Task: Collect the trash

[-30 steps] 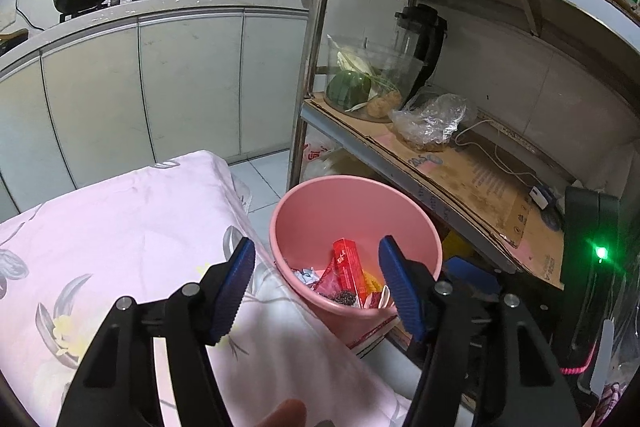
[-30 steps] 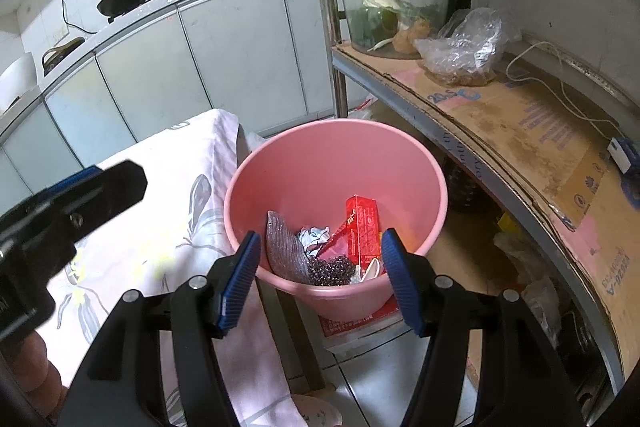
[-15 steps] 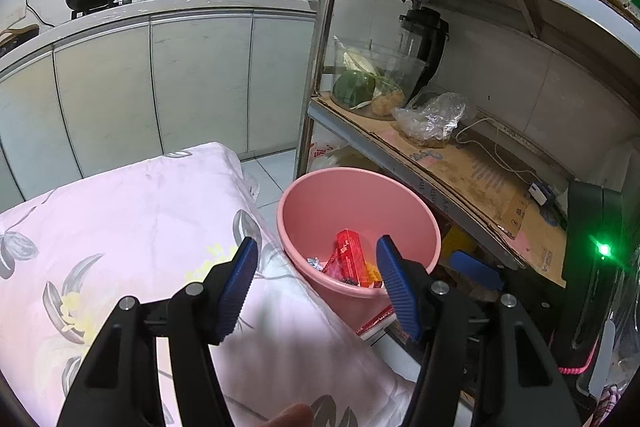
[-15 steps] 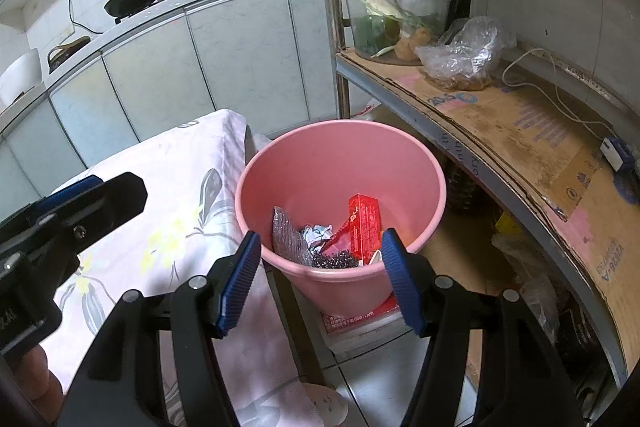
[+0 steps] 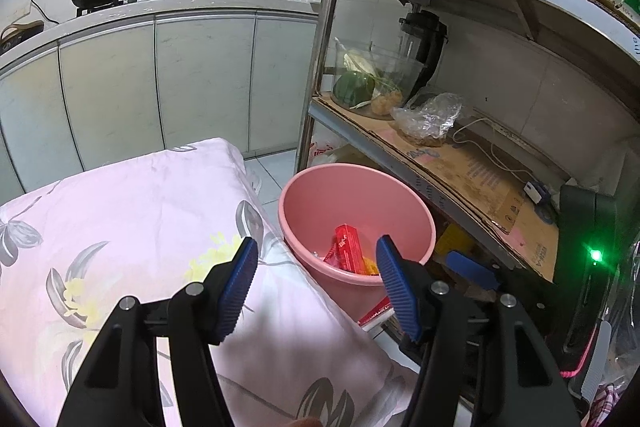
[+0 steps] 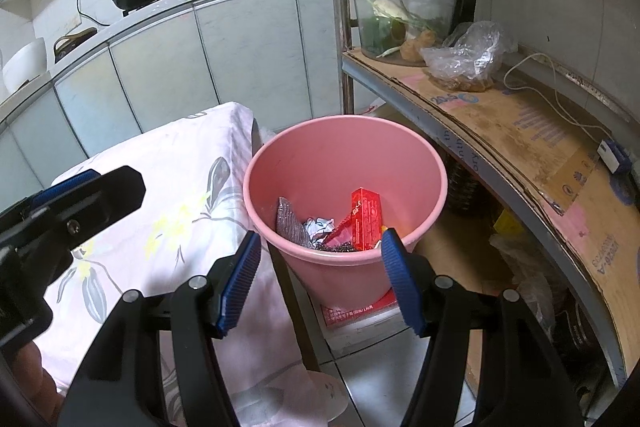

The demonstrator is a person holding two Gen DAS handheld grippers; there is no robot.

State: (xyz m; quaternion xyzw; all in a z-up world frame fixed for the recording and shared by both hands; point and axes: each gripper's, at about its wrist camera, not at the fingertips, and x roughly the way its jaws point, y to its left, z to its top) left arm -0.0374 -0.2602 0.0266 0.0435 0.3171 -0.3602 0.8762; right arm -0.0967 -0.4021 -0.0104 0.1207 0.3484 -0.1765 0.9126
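- You held the left gripper (image 5: 314, 285) over the edge of the floral tablecloth (image 5: 132, 223), its blue-padded fingers (image 5: 236, 283) spread wide with nothing between them.
- You held the right gripper (image 6: 320, 277) above the near rim of the pink bucket (image 6: 420, 163), claws likewise spread and gripping nothing.
- The pink bucket stood on the floor, just beside the cloth-covered table and in front of the metal shelf rack (image 6: 404, 99).
- Trash lay at the bottom of the bucket: a red carton (image 6: 366, 219) leaning upright, a crumpled white wrapper (image 6: 318, 227), a greyish foil pouch (image 6: 292, 223) and a dark scouring pad (image 6: 340, 247), all touching in one heap.
- From the left wrist view only the red carton (image 5: 348, 247) and a bit of yellow showed over the rim.
- The bucket rested on a flat red-printed box (image 6: 352, 311).
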